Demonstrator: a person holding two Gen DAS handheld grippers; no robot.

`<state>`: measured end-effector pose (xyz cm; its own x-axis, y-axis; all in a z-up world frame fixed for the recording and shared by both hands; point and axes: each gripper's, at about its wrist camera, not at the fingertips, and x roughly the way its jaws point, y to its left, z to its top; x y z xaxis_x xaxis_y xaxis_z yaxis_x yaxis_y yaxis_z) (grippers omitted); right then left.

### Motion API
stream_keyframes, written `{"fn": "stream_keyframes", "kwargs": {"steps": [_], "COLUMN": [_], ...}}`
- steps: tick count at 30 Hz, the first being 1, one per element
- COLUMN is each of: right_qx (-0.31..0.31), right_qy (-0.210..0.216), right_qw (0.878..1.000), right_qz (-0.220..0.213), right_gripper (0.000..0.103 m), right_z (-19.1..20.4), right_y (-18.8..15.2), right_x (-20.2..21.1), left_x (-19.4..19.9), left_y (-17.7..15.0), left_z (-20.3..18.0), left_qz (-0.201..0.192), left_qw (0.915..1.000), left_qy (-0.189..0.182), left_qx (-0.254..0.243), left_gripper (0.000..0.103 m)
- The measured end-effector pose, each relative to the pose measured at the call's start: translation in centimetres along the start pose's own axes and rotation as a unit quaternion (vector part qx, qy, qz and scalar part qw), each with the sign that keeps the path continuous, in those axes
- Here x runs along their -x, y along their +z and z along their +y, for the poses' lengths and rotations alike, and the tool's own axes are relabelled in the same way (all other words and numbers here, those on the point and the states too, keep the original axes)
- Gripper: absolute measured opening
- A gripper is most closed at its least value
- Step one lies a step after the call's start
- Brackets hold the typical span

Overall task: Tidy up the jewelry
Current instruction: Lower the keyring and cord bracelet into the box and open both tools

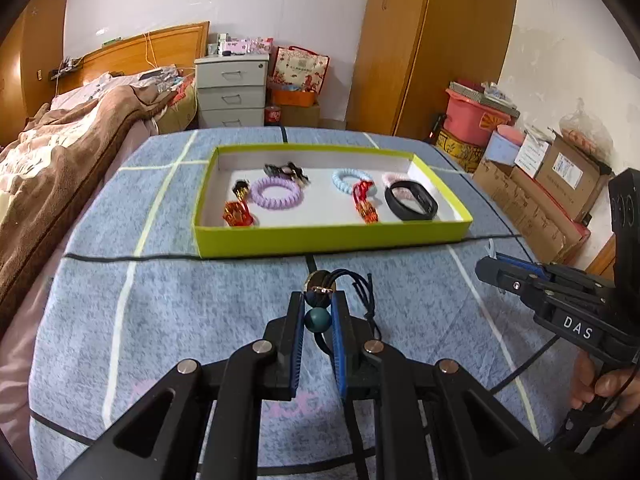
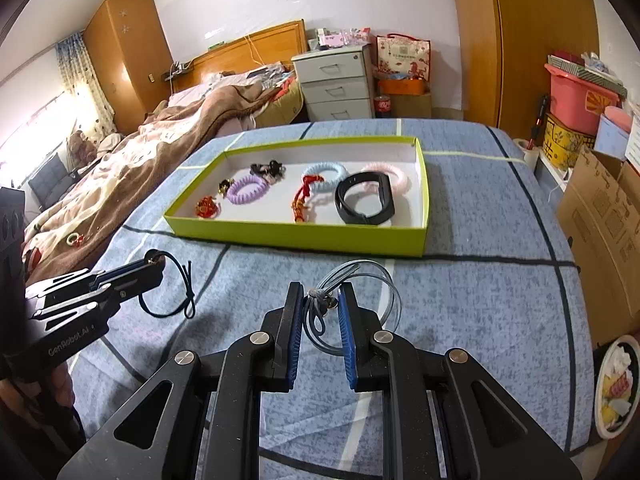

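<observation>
A lime-green tray (image 1: 332, 238) lies on the blue checked cloth. It holds a purple spiral hair tie (image 1: 275, 194), a light blue spiral tie (image 1: 347, 180), a pink one, a black wristband (image 1: 412, 200), red tassel charms (image 1: 366, 204) and a black clip. In front of the tray, my left gripper (image 1: 318, 299) is shut on a dark blue cord bracelet (image 1: 317, 320) with a teal bead and a dark bead. Its cord loop (image 2: 186, 292) hangs below the left gripper (image 2: 154, 261). My right gripper (image 2: 320, 297) is shut on a grey cord bracelet (image 2: 384, 280), whose loops drape to the right.
A bed with a brown blanket (image 2: 132, 176) runs along the left. Cardboard boxes (image 2: 600, 216) and pink bins stand on the right, and a plate (image 2: 616, 384) sits low beside the table. A grey drawer cabinet (image 1: 232, 92) stands behind.
</observation>
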<state>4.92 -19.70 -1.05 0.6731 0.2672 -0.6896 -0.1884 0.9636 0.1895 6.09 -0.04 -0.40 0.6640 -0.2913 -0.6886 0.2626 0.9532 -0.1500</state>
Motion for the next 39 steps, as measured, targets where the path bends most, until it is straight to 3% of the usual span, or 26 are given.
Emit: {"fn": "stream_keyframes", "kwargs": {"steps": [18, 29, 39], "right_qx": [-0.004, 0.014, 0.017], "right_qy": [0.0, -0.022, -0.035], "right_qw": [1.0, 1.0, 0.999], "right_qz": [-0.02, -0.001, 0.033], "right_gripper": [0.018, 0.018, 0.018], "right_z": [0.0, -1.8, -2.8], "right_y": [6.4, 10.6, 11.7], "right_x": [-2.2, -7.7, -11.8], "left_x": [-1.7, -6.3, -9.4], "left_y": [7.5, 8.5, 8.6], "left_z": [3.6, 3.5, 3.6], "left_qz": [-0.028, 0.01, 0.038], "left_qw": [0.9994, 0.9995, 0.9989], "left_qy": [0.001, -0.008, 0.001], "left_qx": [0.022, 0.028, 0.026], "left_gripper": [0.014, 0.014, 0.014]}}
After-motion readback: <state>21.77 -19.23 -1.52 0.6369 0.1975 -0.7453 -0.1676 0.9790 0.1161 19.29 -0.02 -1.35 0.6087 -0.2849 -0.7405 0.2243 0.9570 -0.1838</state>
